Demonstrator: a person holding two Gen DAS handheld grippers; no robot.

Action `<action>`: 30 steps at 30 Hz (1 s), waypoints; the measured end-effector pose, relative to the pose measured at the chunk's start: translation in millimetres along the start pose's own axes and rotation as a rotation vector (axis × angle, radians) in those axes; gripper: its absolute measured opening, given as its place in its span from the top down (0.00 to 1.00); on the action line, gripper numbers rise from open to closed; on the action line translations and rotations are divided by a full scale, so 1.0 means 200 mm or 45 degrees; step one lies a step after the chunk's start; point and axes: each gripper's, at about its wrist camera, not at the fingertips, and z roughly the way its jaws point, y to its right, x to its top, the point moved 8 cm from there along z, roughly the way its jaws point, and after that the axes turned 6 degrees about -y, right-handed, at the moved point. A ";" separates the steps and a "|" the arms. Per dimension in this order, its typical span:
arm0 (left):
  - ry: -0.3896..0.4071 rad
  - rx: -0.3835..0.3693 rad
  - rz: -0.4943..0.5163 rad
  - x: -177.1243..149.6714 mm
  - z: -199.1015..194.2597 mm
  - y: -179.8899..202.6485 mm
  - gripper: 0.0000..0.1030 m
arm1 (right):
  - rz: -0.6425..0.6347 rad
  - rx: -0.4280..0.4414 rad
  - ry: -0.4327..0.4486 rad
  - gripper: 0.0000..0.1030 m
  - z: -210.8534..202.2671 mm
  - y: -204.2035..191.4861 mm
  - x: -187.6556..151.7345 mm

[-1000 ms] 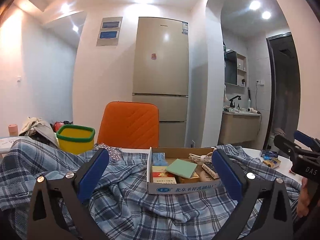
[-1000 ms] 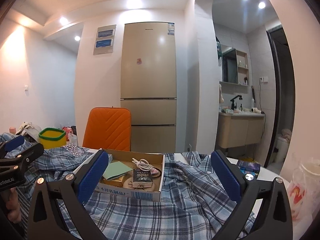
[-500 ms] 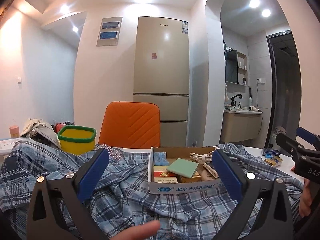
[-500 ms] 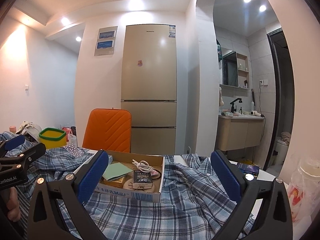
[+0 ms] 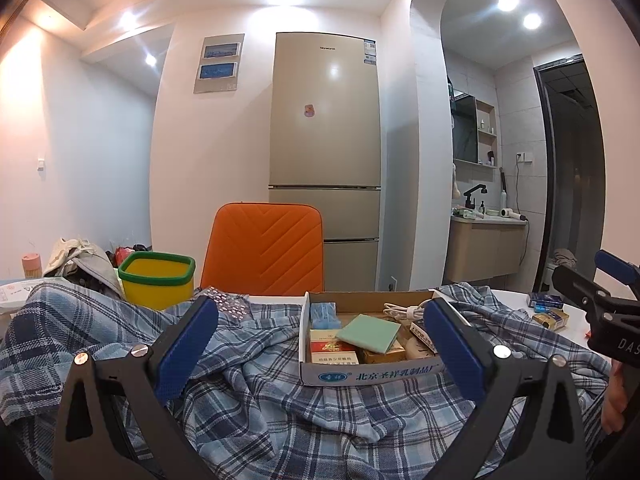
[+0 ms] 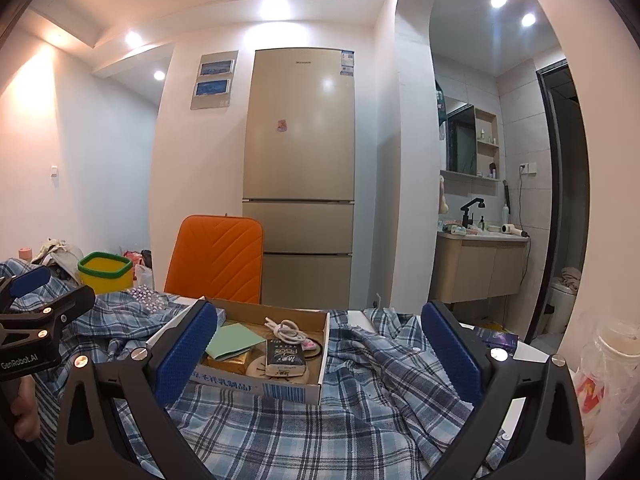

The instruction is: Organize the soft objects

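Note:
A rumpled blue plaid shirt (image 5: 280, 408) (image 6: 360, 412) is spread over the table, with a shallow cardboard box (image 5: 372, 374) (image 6: 280, 390) of small packs and a white cable resting on it. My left gripper (image 5: 320, 344) hovers above the cloth, open, with nothing between its blue pads. My right gripper (image 6: 320, 344) also stands open over the shirt, to the right of the box, and holds nothing. Each gripper shows at the edge of the other's view.
A yellow bin with a green rim (image 5: 158, 278) and an orange chair back (image 5: 264, 248) stand behind the table. Small boxes (image 5: 550, 312) lie at the right. A clear plastic bag (image 6: 608, 372) sits at the far right. A fridge (image 5: 324, 160) stands behind.
Both cameras have tilted up slightly, so the table sits lower in view. A fingertip seen at the bottom of the left view half a second ago is gone.

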 end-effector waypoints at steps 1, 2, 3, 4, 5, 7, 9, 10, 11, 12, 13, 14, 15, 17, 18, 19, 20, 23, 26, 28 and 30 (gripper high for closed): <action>0.001 0.000 0.000 0.00 0.00 0.00 0.01 | 0.001 0.001 0.001 0.00 0.00 0.00 0.00; 0.000 0.000 0.001 0.00 0.00 0.00 0.01 | 0.000 0.000 0.001 0.00 0.00 0.00 0.00; -0.001 0.000 0.001 0.00 0.00 0.00 0.01 | 0.000 0.000 0.001 0.00 0.00 0.00 0.00; -0.001 0.000 0.001 0.00 0.00 0.00 0.01 | 0.000 -0.003 0.003 0.00 0.00 0.00 0.00; -0.003 -0.002 0.003 0.00 0.00 0.00 0.01 | -0.001 -0.003 0.005 0.00 0.00 0.00 0.01; -0.003 -0.001 0.003 0.00 0.00 0.00 0.01 | -0.002 -0.003 0.005 0.00 -0.01 0.00 0.01; -0.003 -0.002 0.004 0.00 0.00 0.00 0.01 | -0.002 -0.003 0.005 0.00 -0.01 0.00 0.01; -0.003 -0.002 0.004 0.00 0.00 0.00 0.01 | -0.001 -0.003 0.006 0.00 -0.01 0.00 0.01; -0.004 -0.001 0.004 0.00 0.00 0.00 0.01 | -0.002 -0.003 0.006 0.00 -0.01 0.00 0.01; -0.003 -0.002 0.004 0.00 0.00 0.00 0.01 | -0.002 -0.004 0.006 0.00 -0.01 0.00 0.01; -0.003 -0.001 0.004 0.00 0.00 0.00 0.01 | -0.002 -0.003 0.006 0.00 -0.01 0.00 0.01; -0.003 -0.002 0.004 0.00 0.00 0.00 0.01 | -0.002 -0.004 0.006 0.00 -0.01 0.00 0.01; -0.003 -0.003 0.005 0.00 0.00 0.00 0.01 | -0.002 -0.003 0.006 0.00 -0.01 0.00 0.01; 0.002 -0.005 0.009 0.00 -0.01 0.00 0.01 | -0.002 -0.002 0.004 0.00 -0.01 0.00 0.01; 0.003 -0.007 0.014 0.00 -0.01 0.00 0.01 | -0.002 -0.003 0.005 0.00 -0.01 0.00 0.01; 0.002 -0.007 0.018 0.00 -0.01 0.00 0.01 | -0.002 -0.003 0.006 0.00 -0.01 0.00 0.01; 0.003 -0.008 0.021 0.00 -0.01 0.01 0.01 | -0.002 -0.002 0.007 0.00 -0.01 0.00 0.01; 0.003 -0.008 0.022 0.00 -0.01 0.01 0.01 | -0.001 -0.003 0.002 0.00 -0.01 0.01 0.01; 0.003 -0.009 0.023 0.00 -0.01 0.01 0.01 | 0.004 -0.004 -0.003 0.00 -0.01 0.02 0.01; 0.005 -0.009 0.024 0.00 -0.01 0.01 0.01 | 0.005 -0.006 -0.002 0.00 -0.02 0.02 0.01; 0.008 -0.011 0.027 0.00 -0.01 0.01 0.01 | 0.002 -0.004 -0.002 0.00 -0.01 0.02 0.01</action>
